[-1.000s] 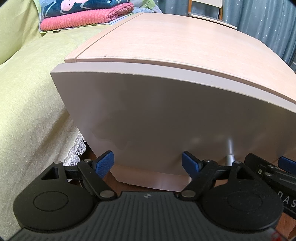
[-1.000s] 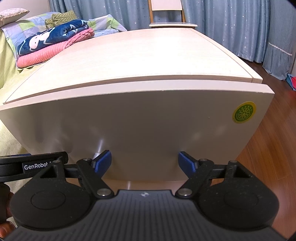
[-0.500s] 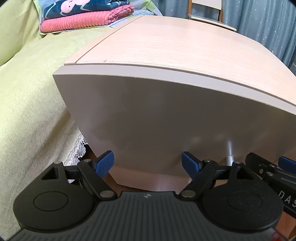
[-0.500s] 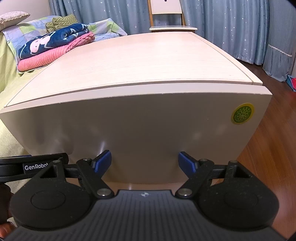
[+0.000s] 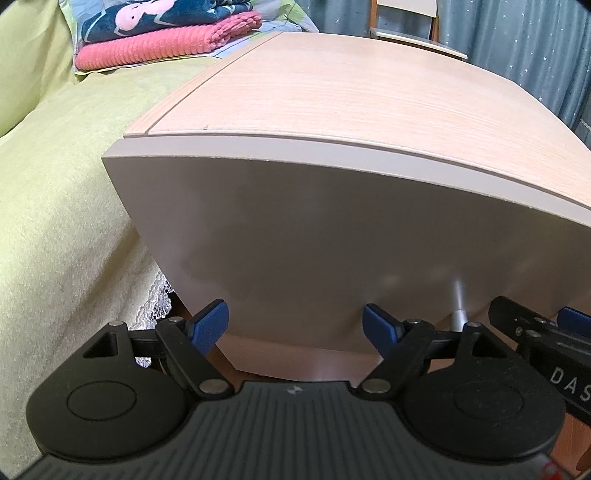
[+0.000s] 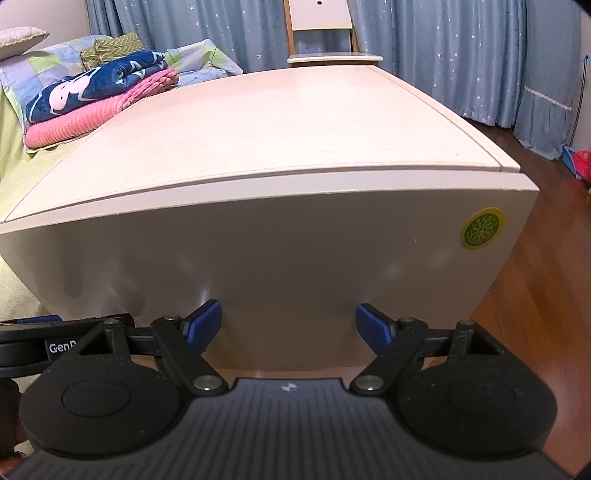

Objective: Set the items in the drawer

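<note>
A pale beige drawer front (image 5: 332,229) (image 6: 258,251) fills both wrist views, flush under the light wood cabinet top (image 5: 351,88) (image 6: 266,125). A small metal handle (image 5: 458,306) sticks out low on the front, right of my left gripper (image 5: 295,326). That gripper is open, blue pads close to the panel's lower edge, nothing between them. My right gripper (image 6: 288,326) is also open and empty, low against the same front. Each view catches the other gripper at its edge. A round green and yellow sticker (image 6: 482,228) sits at the front's upper right. No items for the drawer are in view.
A bed with a yellow-green cover (image 5: 55,206) lies to the left, with folded pink and navy blankets (image 6: 99,103) on it. A wooden chair (image 6: 321,33) and blue curtains (image 6: 461,44) stand behind the cabinet. Wooden floor (image 6: 546,295) runs along the right.
The gap between drawer front and cabinet top has closed to flush; both grippers stayed open and low against the panel, moving slightly forward with it.
</note>
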